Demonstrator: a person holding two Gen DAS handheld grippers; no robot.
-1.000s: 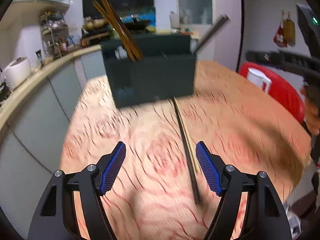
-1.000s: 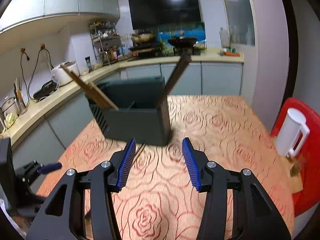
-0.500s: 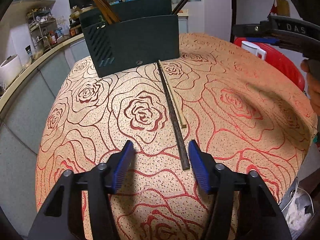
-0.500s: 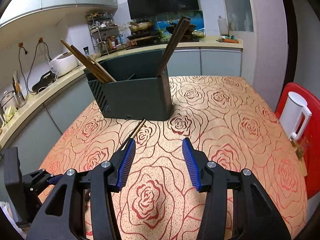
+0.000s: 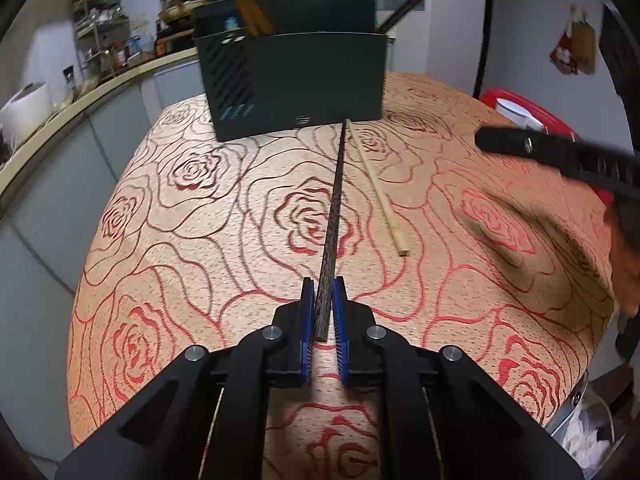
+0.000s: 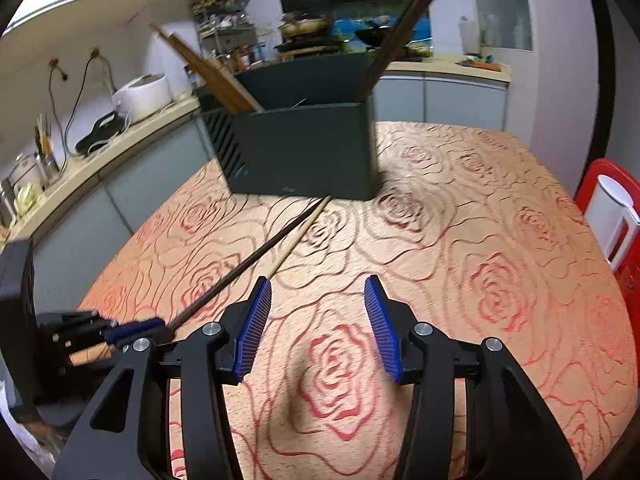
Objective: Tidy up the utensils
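My left gripper (image 5: 323, 316) is shut on the near end of a dark chopstick (image 5: 334, 216) that points toward the dark green utensil holder (image 5: 296, 80) on the rose-patterned table. A light wooden chopstick (image 5: 378, 192) lies on the cloth just right of it. The holder has brown chopsticks in its left compartment and dark ones at its right end. My right gripper (image 6: 318, 328) is open and empty above the table, near the light chopstick (image 6: 298, 236). The dark chopstick (image 6: 240, 272) and left gripper (image 6: 136, 330) show at its left.
A red chair (image 6: 612, 216) with a white jug (image 6: 614, 216) stands at the table's right edge. A kitchen counter (image 6: 100, 160) with a rice cooker (image 6: 142, 96) and jars runs behind and to the left. The tablecloth (image 6: 480, 280) spreads wide to the right.
My left gripper has moved right and closed on the near end of the dark chopstick. My right gripper has lowered toward the table and stayed open.
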